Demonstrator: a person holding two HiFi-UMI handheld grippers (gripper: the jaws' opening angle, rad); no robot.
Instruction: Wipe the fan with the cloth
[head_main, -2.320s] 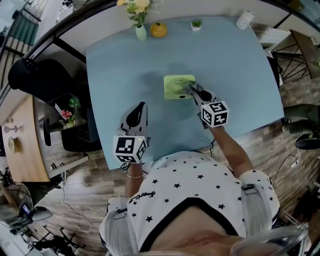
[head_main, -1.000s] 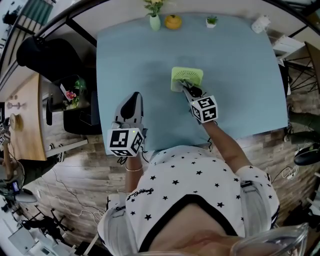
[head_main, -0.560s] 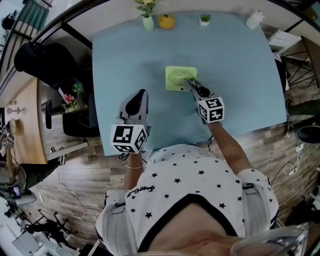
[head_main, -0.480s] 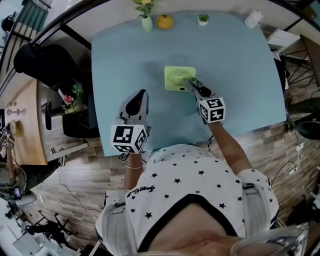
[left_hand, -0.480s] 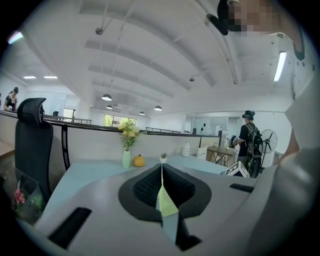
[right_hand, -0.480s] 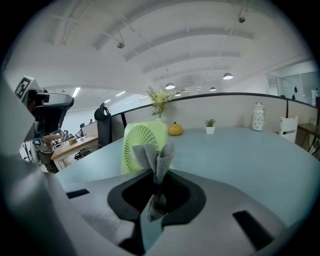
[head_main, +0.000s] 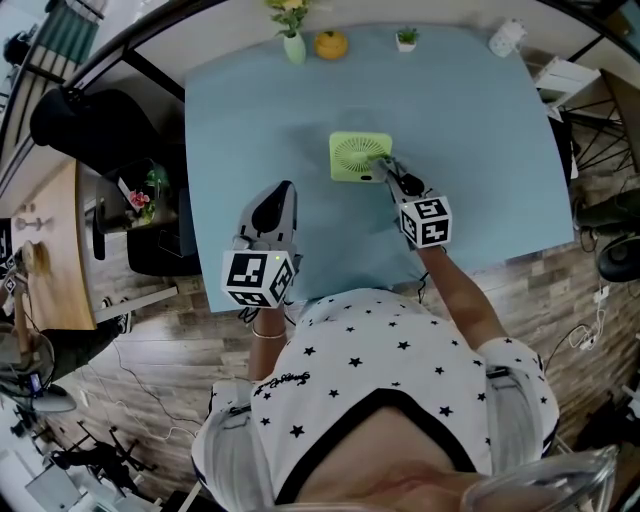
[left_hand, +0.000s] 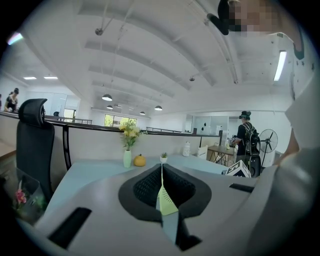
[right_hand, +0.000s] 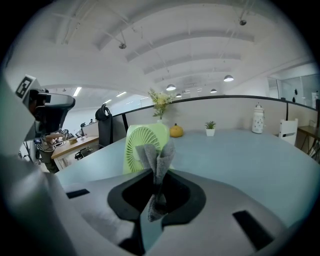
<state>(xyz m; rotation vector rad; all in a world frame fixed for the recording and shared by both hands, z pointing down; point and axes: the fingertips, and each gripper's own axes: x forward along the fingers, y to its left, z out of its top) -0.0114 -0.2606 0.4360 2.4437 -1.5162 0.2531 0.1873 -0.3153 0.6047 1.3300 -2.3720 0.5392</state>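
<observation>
Grey cloth is pinched in the closed jaws of the right hand-held gripper, its loose folds standing up just ahead of the tips. They meet the near corner of the green fan; whether they press on it I can't tell. Wiping looks under way. The next stroke needs the cloth drawn across the grille without tipping the fan. The left hand-held gripper, jaws together on nothing, hangs well back over the blue worktop.
</observation>
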